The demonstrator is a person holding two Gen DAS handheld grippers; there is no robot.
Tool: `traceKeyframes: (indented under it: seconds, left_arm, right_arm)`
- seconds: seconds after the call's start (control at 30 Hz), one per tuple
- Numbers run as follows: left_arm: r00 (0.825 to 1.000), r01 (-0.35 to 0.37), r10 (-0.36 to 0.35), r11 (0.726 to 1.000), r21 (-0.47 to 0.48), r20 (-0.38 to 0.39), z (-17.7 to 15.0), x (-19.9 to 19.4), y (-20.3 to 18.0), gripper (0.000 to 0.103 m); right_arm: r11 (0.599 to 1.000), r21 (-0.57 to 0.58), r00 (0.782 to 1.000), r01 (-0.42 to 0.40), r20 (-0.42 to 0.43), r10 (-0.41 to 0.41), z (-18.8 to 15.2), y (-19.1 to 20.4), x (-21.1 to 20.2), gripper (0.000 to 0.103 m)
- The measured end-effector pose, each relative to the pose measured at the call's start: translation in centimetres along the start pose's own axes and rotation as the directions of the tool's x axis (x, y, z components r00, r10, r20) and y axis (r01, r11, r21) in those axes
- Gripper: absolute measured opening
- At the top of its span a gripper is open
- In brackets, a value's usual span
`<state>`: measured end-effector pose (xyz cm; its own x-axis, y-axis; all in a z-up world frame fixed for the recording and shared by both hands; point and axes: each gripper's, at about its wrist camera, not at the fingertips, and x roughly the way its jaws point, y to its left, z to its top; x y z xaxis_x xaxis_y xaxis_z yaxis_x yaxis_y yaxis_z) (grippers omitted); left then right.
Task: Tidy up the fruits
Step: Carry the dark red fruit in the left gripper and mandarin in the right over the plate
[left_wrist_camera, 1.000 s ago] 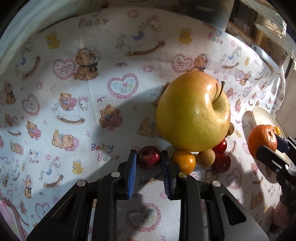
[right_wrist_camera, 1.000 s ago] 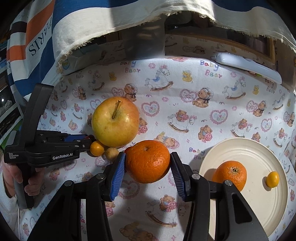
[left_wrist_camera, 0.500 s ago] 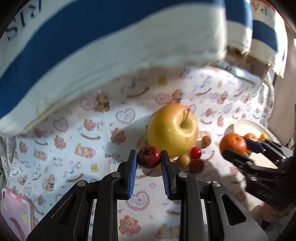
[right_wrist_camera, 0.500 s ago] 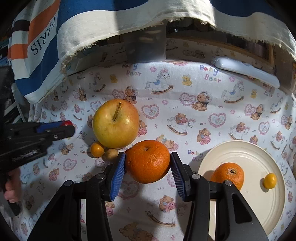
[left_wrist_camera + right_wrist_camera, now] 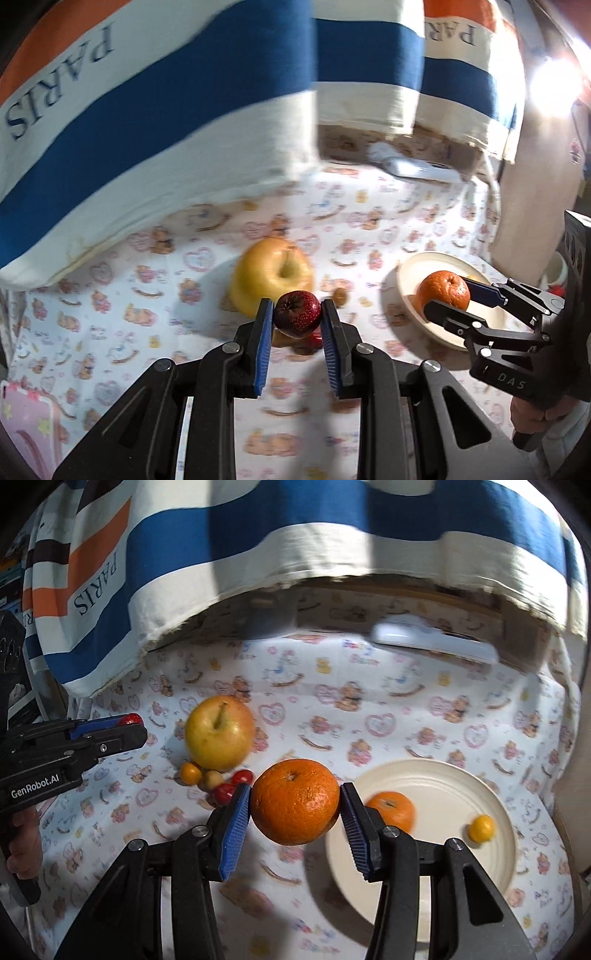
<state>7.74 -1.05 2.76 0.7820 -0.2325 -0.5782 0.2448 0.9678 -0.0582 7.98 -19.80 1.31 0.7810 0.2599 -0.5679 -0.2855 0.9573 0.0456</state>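
A tablecloth [image 5: 369, 709] printed with teddy bears, rocking horses and hearts covers the surface; "Baby Bear" is printed on it. A striped towel [image 5: 221, 546] in blue, cream and orange hangs over the far side, reading "PARIS". A white remote-like object [image 5: 432, 638] lies at the back.

The left gripper [image 5: 297, 317], marked "GenRobot.AI", clamps a small dark red fruit [image 5: 297, 314] above the cloth, in front of the yellow apple [image 5: 219, 736]. The right gripper [image 5: 295, 803], marked "DAS", grips an orange [image 5: 295, 801] beside the cream plate [image 5: 443, 775], which holds another orange [image 5: 393, 808] and a small yellow fruit [image 5: 480, 828]. Small orange, tan and red fruits [image 5: 210, 779] cluster by the apple.
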Motion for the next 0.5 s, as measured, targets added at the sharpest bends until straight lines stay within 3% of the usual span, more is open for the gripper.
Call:
traceKeyframes:
  seconds: [0.2,0.5]
  left_arm:
    - [0.998,0.057,-0.054,0.993,0.101,-0.03,-0.1,1.4,-4.2,0.024]
    - [0.987,0.144,-0.134,0.98,0.137,-0.085,0.0,3.7,-8.8,0.024]
  right_arm:
    - [0.995,0.013,0.995,0.095,-0.012,-0.095,-1.4,-3.9,-2.1,0.05]
    - [0.982,0.111,0.988,0.153,-0.029,-0.151,-3.3,-9.1,-2.7,0.05]
